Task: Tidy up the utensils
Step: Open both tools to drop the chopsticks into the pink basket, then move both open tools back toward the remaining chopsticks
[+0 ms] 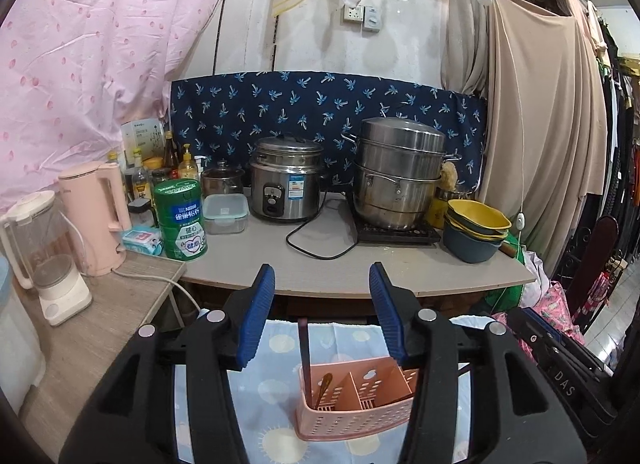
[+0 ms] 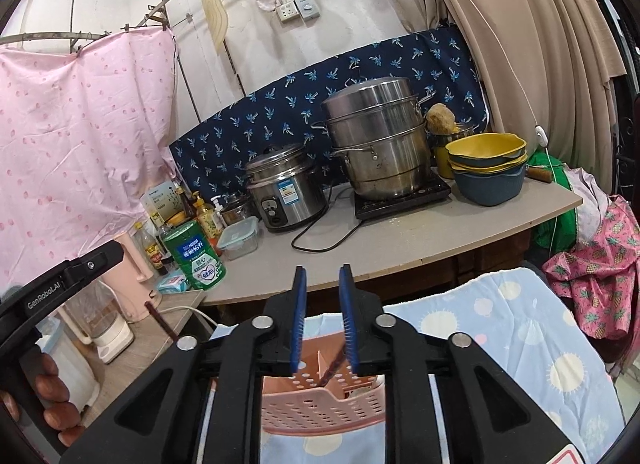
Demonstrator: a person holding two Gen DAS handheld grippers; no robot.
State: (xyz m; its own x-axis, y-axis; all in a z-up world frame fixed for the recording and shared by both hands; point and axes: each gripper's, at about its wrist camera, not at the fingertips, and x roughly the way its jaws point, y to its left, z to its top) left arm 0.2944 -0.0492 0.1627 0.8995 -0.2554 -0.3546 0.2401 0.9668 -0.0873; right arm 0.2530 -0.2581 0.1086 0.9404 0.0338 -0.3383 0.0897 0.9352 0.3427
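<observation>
A pink perforated utensil holder (image 1: pixel 356 400) with dividers stands on a light blue cloth (image 1: pixel 280 344) below my left gripper (image 1: pixel 322 284). A dark chopstick (image 1: pixel 304 348) and a wooden-handled utensil (image 1: pixel 323 390) stand in its left compartment. My left gripper is open and empty above the holder. In the right wrist view my right gripper (image 2: pixel 322 284) is open with a narrow gap, above the holder (image 2: pixel 320 404). A dark utensil (image 2: pixel 334 370) leans in the holder just beneath its fingers, not gripped.
A counter (image 1: pixel 360 268) behind holds a rice cooker (image 1: pixel 286 180), a steel steamer pot (image 1: pixel 396 172) on a hob, stacked bowls (image 1: pixel 476 230), a green tin (image 1: pixel 180 218) and bottles. A pink kettle (image 1: pixel 98 216) and blender (image 1: pixel 44 252) stand on a side table at left.
</observation>
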